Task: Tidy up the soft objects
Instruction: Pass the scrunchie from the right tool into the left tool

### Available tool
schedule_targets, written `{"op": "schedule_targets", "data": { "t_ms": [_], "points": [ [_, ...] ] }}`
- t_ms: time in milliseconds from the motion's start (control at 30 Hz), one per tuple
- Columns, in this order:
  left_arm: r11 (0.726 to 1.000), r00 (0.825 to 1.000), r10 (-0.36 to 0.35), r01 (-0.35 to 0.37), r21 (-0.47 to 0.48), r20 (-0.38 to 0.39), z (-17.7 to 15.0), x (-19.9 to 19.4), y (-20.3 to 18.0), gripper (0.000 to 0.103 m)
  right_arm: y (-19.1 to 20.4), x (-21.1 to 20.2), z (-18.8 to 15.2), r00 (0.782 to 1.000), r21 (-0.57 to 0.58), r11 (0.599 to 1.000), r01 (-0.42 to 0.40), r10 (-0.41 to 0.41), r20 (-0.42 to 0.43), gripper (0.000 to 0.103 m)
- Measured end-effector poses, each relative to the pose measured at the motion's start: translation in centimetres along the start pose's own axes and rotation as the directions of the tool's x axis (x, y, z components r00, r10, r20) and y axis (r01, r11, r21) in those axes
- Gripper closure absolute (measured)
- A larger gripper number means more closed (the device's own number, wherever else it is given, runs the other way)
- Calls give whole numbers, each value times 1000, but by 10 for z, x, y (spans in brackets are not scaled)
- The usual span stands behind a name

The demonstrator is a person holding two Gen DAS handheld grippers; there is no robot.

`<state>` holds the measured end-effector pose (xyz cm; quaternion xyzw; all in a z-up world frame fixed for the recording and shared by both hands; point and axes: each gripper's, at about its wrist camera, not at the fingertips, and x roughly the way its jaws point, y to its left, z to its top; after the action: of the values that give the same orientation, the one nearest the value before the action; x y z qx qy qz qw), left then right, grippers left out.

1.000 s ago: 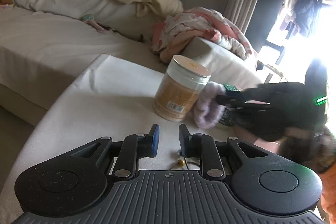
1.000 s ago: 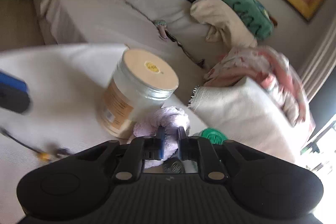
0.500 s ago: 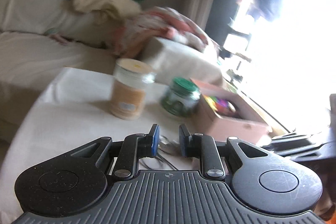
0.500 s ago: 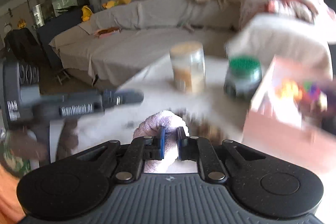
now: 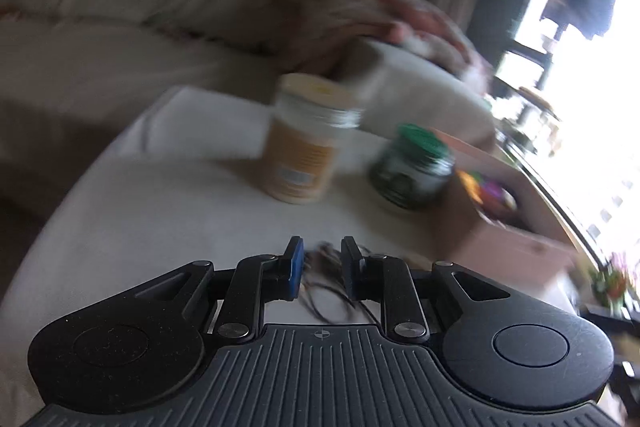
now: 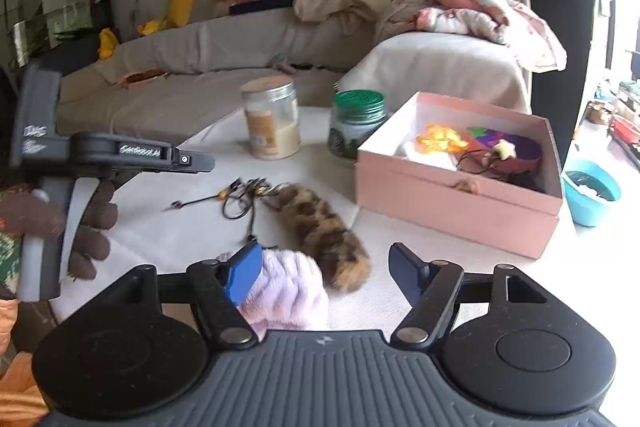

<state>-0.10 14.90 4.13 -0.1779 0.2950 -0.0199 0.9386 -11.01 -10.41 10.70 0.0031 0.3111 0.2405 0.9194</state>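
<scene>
A lilac fluffy scrunchie [image 6: 288, 291] lies between the jaws of my right gripper [image 6: 326, 259]. The jaws are opening: the scrunchie rests against the blue left pad [image 6: 244, 273] and the right finger stands well clear of it. Just beyond it a leopard-patterned furry tail [image 6: 320, 223] lies on the white table. A pink box [image 6: 456, 203] at the right holds several small colourful soft things. My left gripper [image 5: 320, 247] hovers over tangled dark cords [image 5: 324, 283], pads a narrow gap apart with nothing between them. In the right wrist view it shows at the left [image 6: 192, 163], held by a gloved hand.
A beige-lidded jar [image 6: 272, 123] and a green-lidded jar [image 6: 356, 123] stand at the table's far side, left of the box. A teal bowl [image 6: 592, 191] sits on the floor to the right. A grey sofa [image 6: 200, 67] with cushions and blankets runs behind.
My right gripper carried the lilac scrunchie from beside the beige-lidded jar to the table's near side, rolled level, and its jaws have spread apart. The left gripper's view swung right towards the pink box.
</scene>
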Motion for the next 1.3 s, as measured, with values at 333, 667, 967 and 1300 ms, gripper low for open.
{"op": "schedule_targets", "data": {
  "t_ms": [333, 667, 967, 1300],
  "points": [
    [1000, 995, 24, -25, -6, -100, -5, 28, 7, 80, -2, 130, 77, 958, 46, 993, -113, 121, -260, 28],
    [1000, 1000, -8, 7, -31, -26, -4, -12, 31, 80, -16, 123, 61, 932, 72, 991, -111, 129, -338, 94],
    [969, 988, -149, 154, 192, -40, -11, -34, -27, 80, -75, 27, 9, 962, 145, 981, 128, -87, -259, 94],
    [654, 968, -180, 252, 714, -177, -86, -55, -139, 75, -69, 33, -29, 968, 167, 967, 194, -162, -190, 33]
  ]
}}
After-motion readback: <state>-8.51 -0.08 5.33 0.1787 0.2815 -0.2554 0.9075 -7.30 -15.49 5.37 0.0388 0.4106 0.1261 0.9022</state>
